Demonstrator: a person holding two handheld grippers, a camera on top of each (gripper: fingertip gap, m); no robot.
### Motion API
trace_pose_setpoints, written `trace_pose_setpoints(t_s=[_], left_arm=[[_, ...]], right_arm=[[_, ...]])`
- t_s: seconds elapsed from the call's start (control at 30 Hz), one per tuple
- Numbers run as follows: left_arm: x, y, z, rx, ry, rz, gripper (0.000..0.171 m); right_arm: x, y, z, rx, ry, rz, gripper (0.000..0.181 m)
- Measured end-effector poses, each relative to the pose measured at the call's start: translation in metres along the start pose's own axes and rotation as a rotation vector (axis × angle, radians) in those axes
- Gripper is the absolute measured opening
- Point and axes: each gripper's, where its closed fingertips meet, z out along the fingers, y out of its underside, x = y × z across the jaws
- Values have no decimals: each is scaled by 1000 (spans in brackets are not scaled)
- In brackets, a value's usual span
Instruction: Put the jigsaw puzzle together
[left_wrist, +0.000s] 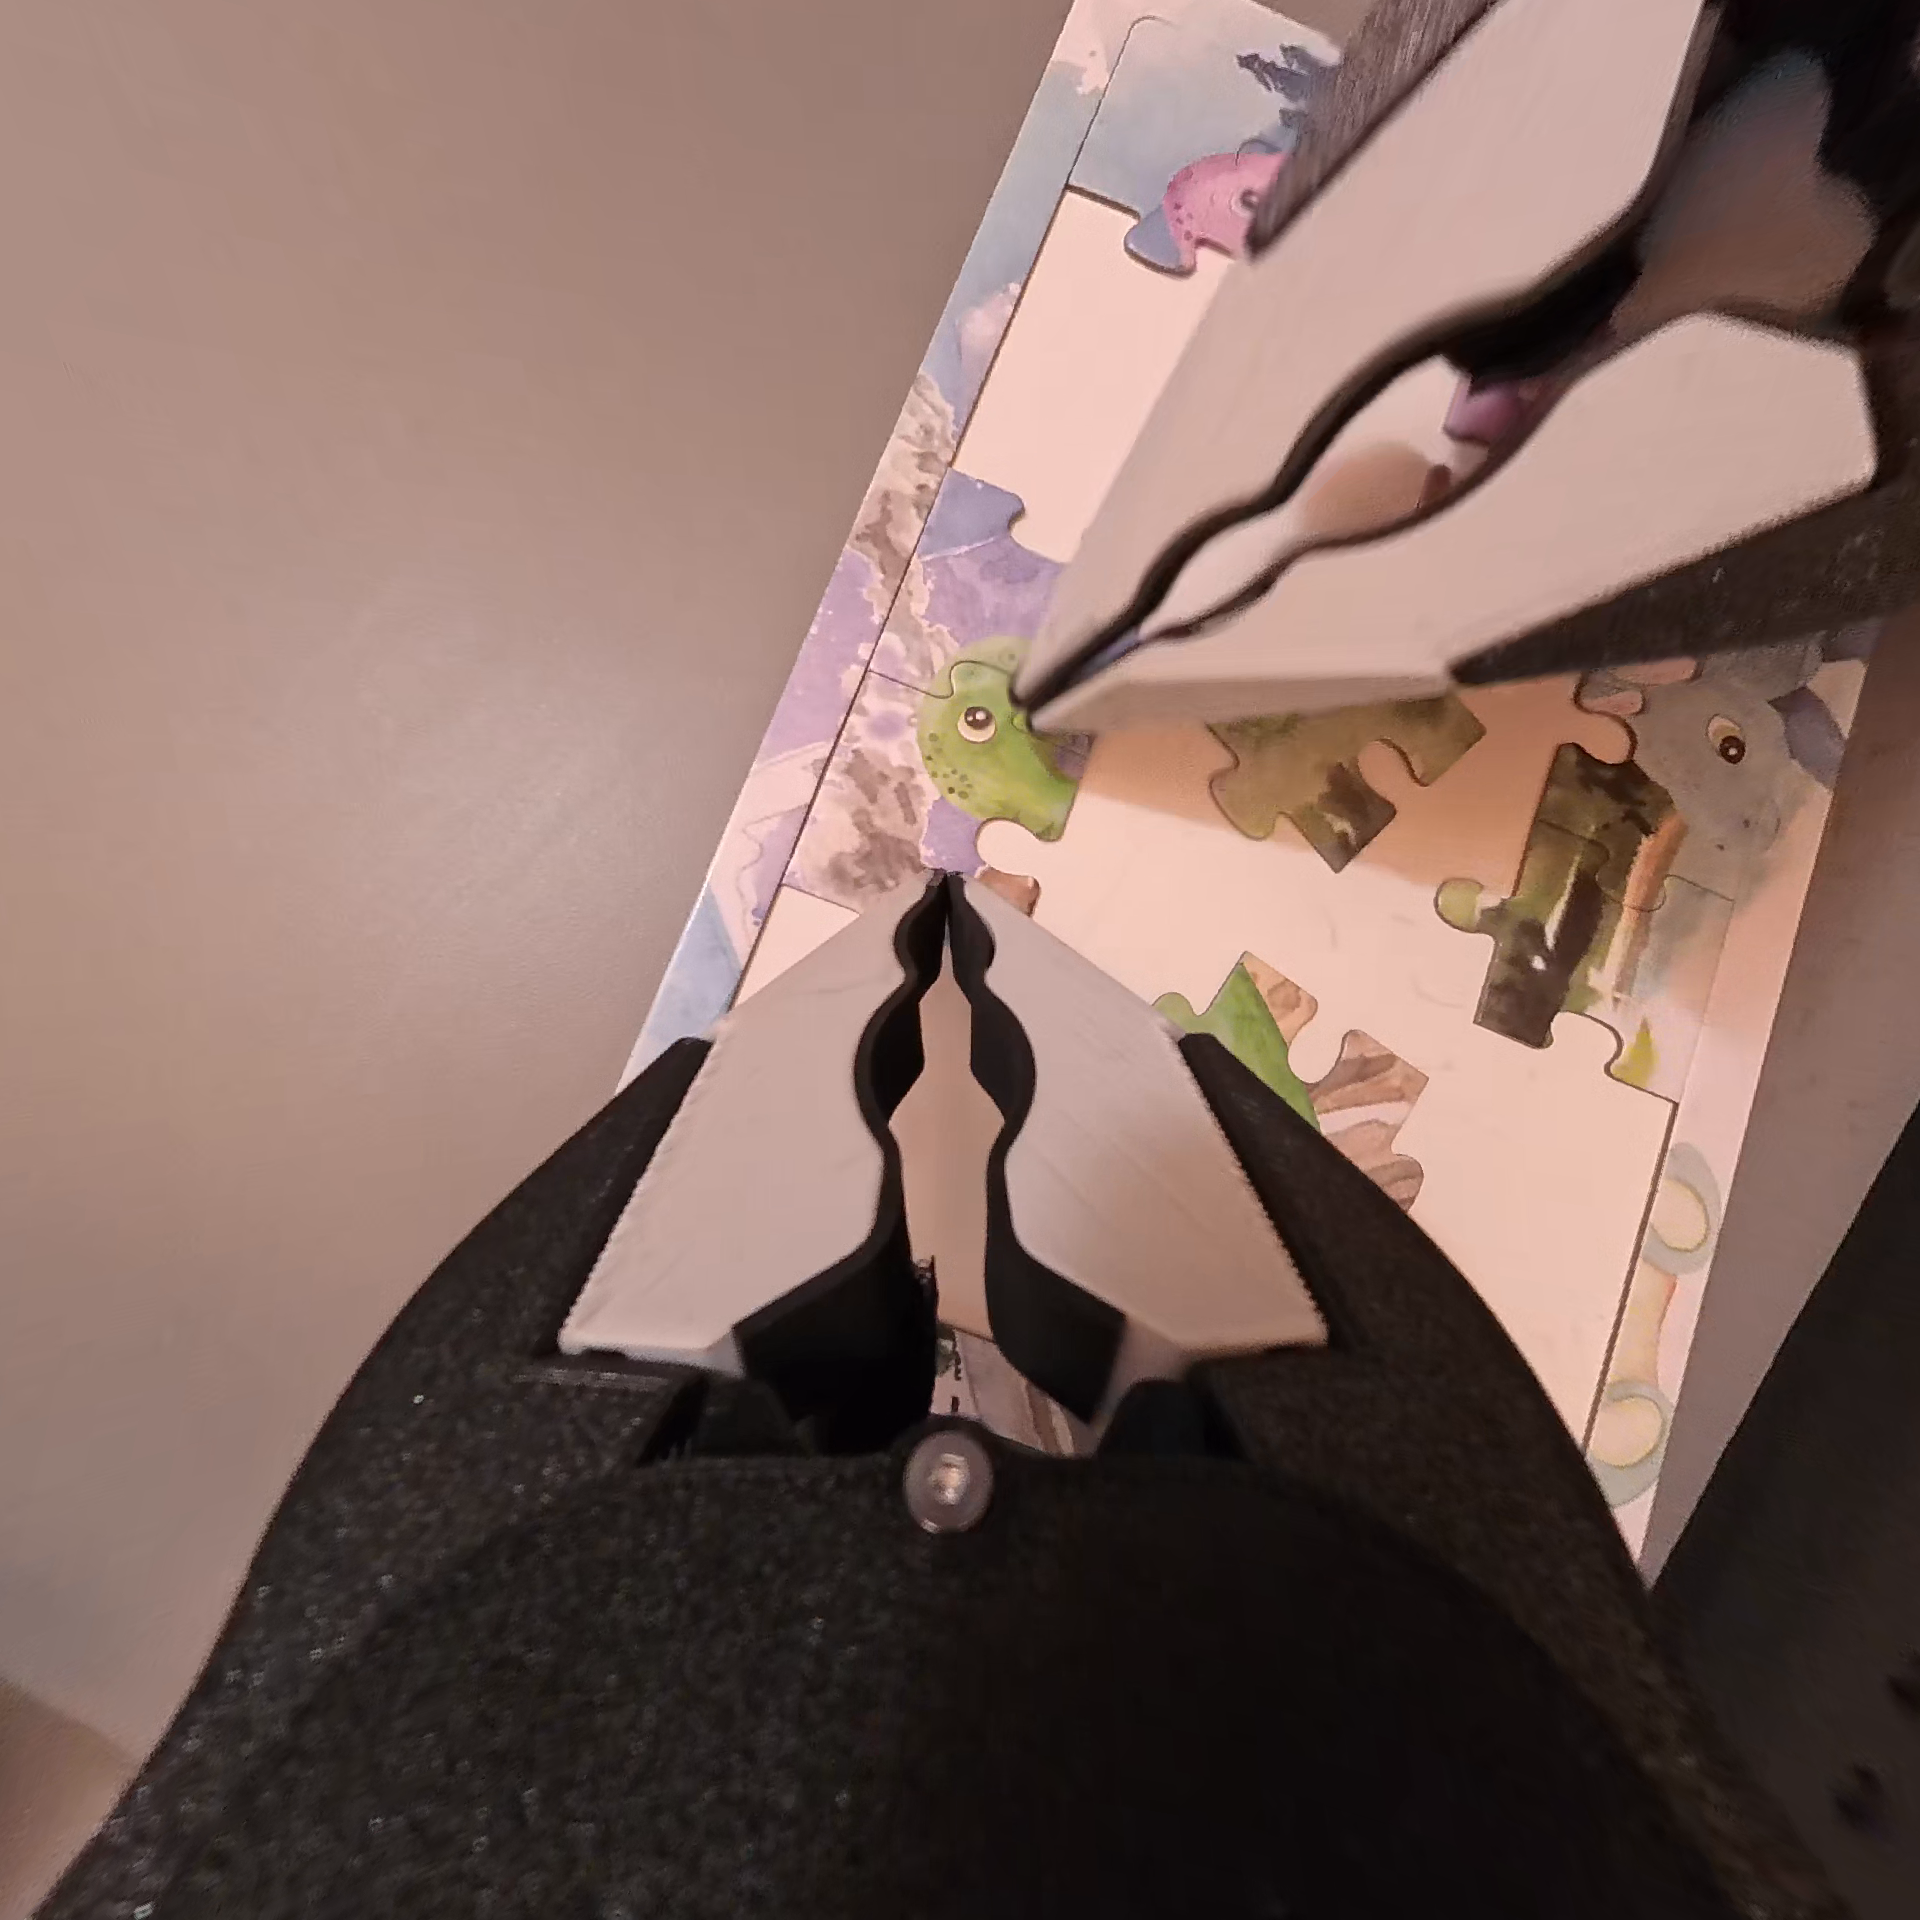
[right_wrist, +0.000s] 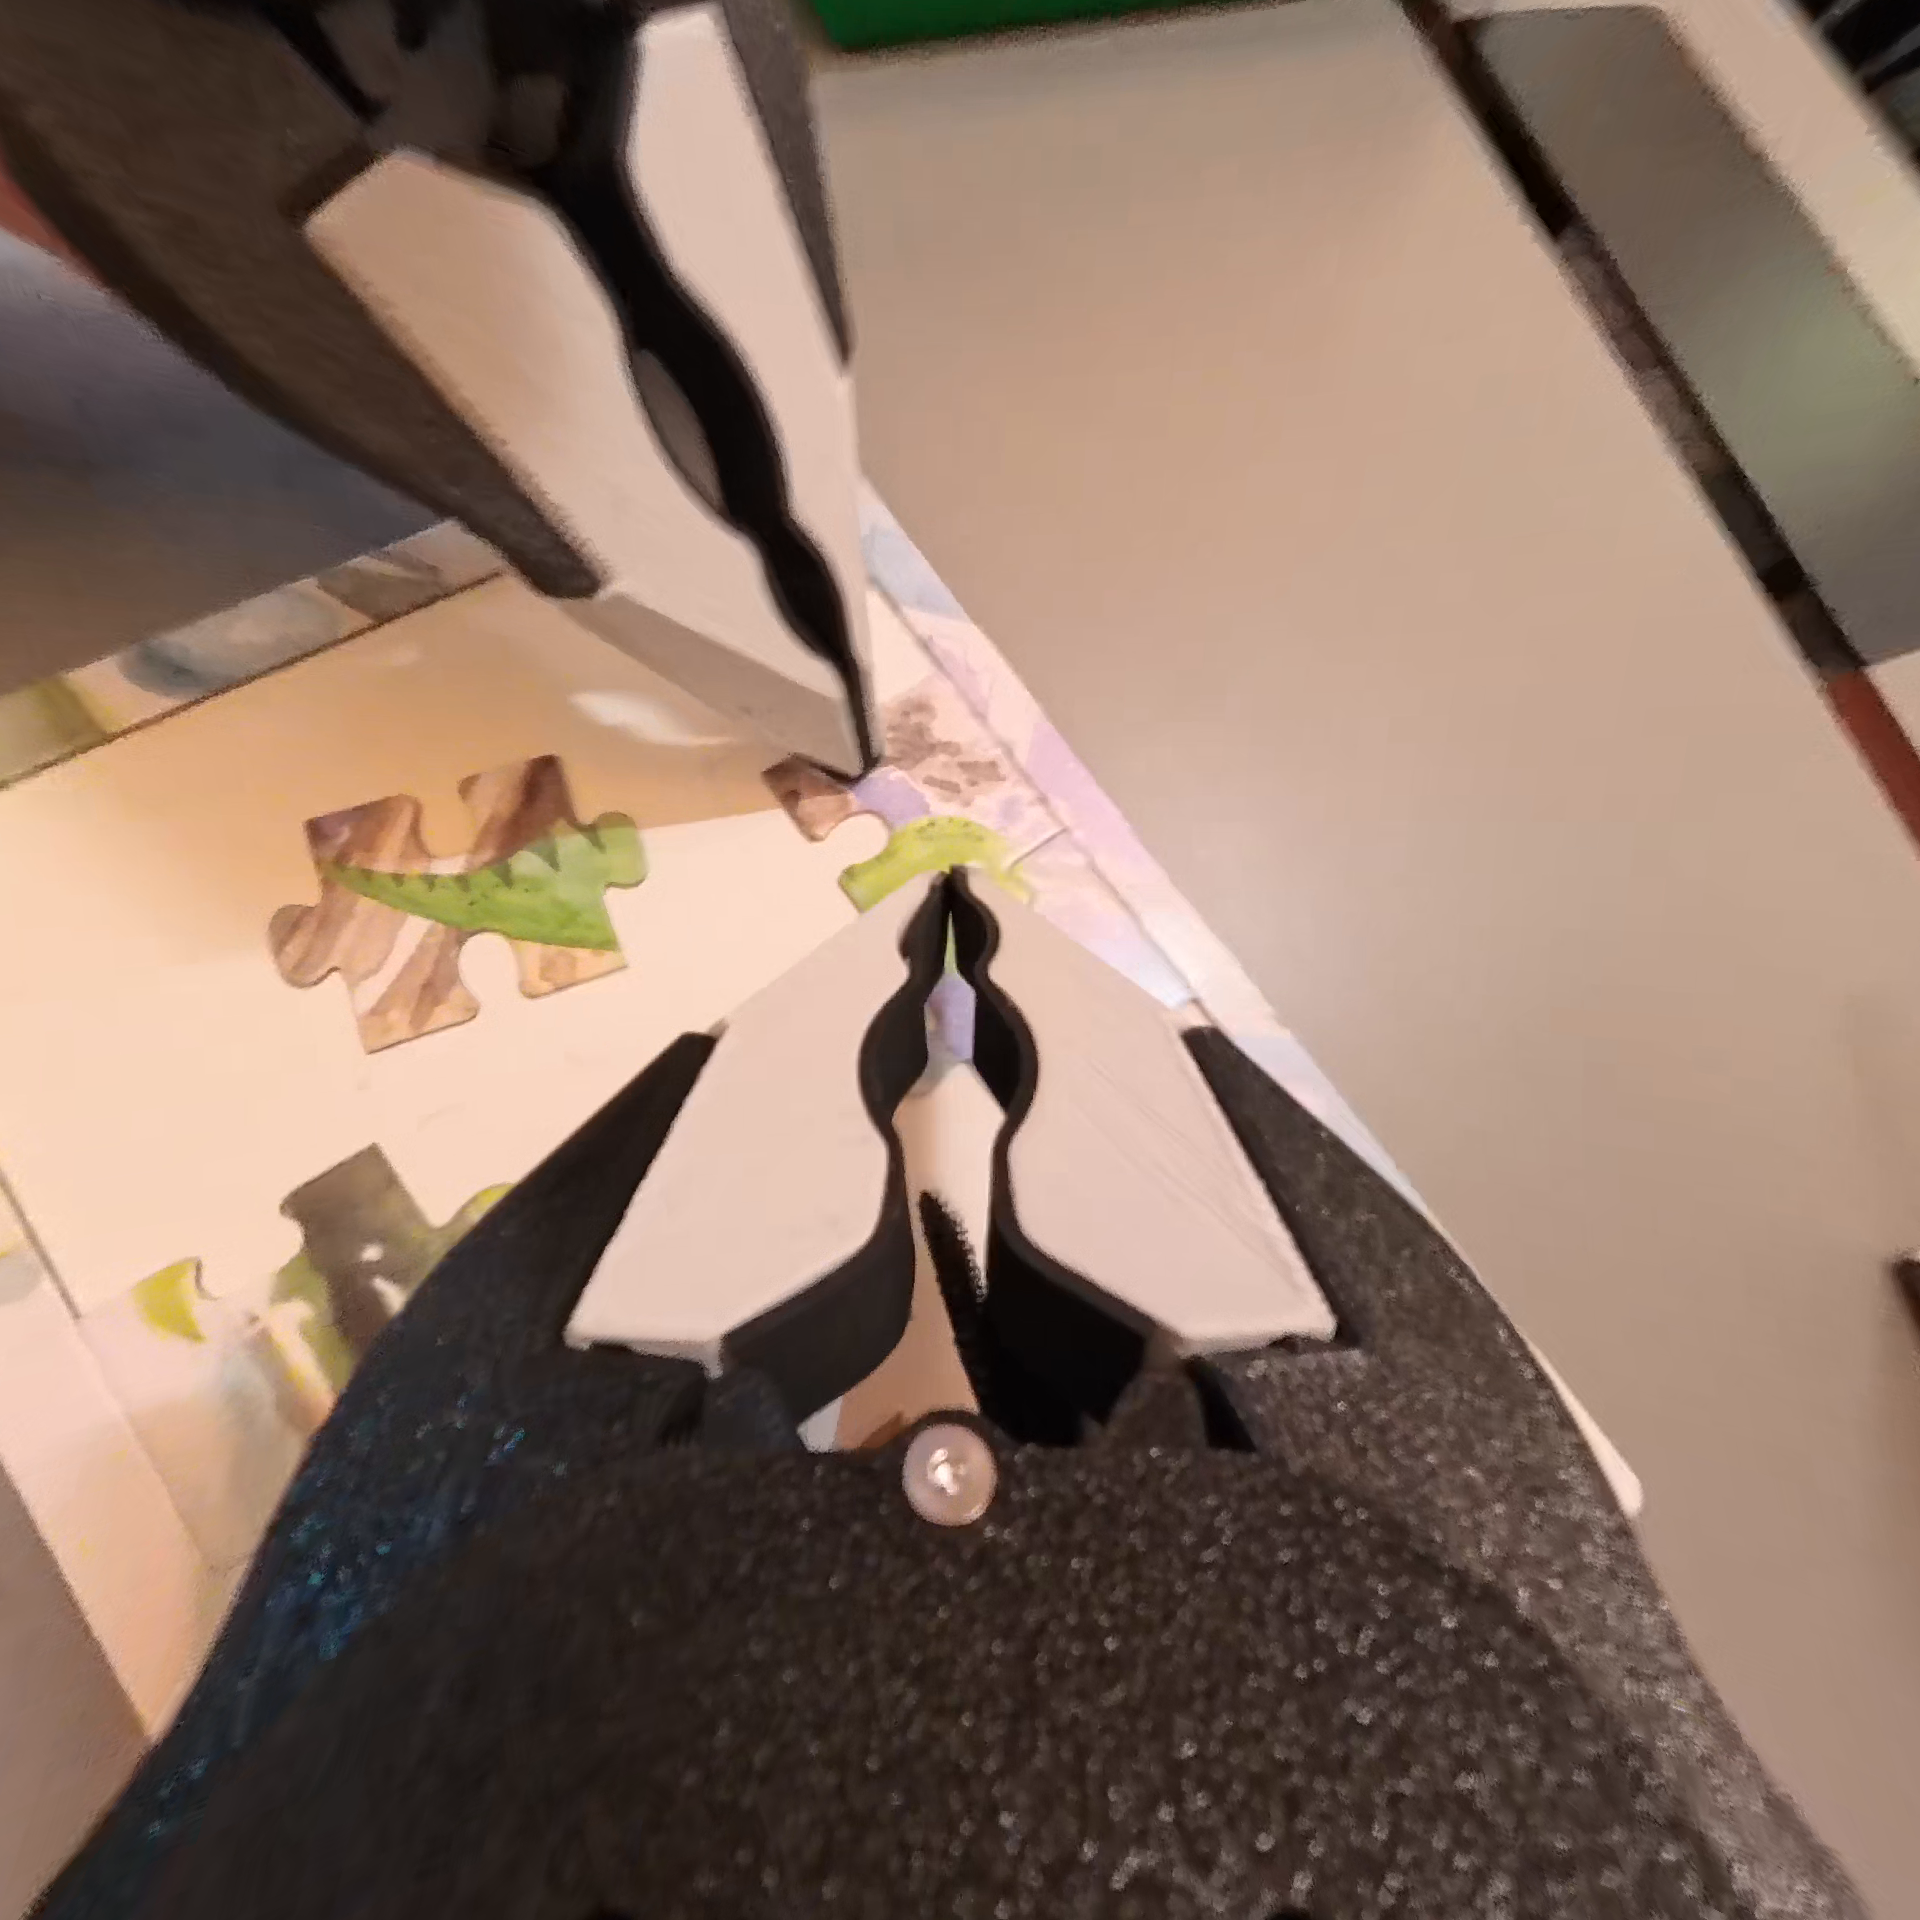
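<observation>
Both tongs are pressed together with nothing between their tips. The left tongs (left_wrist: 948, 883), white wedge-shaped fingers with wavy black pads, touch the corner of the green-creature puzzle piece (left_wrist: 987, 748). The right tongs (right_wrist: 951, 878) rest on that same piece at its green head. It sits in the puzzle tray (left_wrist: 1299, 1351), a flat cream board with a watercolour border, on the smooth beige counter (left_wrist: 416, 520). Loose cardboard pieces lie inside, among them a green-tailed piece (right_wrist: 457, 894).
</observation>
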Motion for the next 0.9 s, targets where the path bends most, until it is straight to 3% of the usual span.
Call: trace_pose_setpoints(t_s=[0.17, 0.3, 0.47, 0.67, 0.9], left_arm=[[0, -1, 0, 9, 28, -41, 0], [-8, 4, -6, 8, 47, -79, 2], [-43, 13, -25, 29, -22, -169, 0], [-61, 19, -31, 47, -43, -232, 0], [-58, 23, -25, 22, -36, -224, 0]], right_arm=[[-6, 6, 5, -25, -40, 19, 0], [21, 0, -16, 37, 32, 75, 0], [44, 38, -26, -77, 82, 140, 0], [36, 36, -24, -59, 48, 127, 0], [28, 36, -18, -74, 31, 106, 0]])
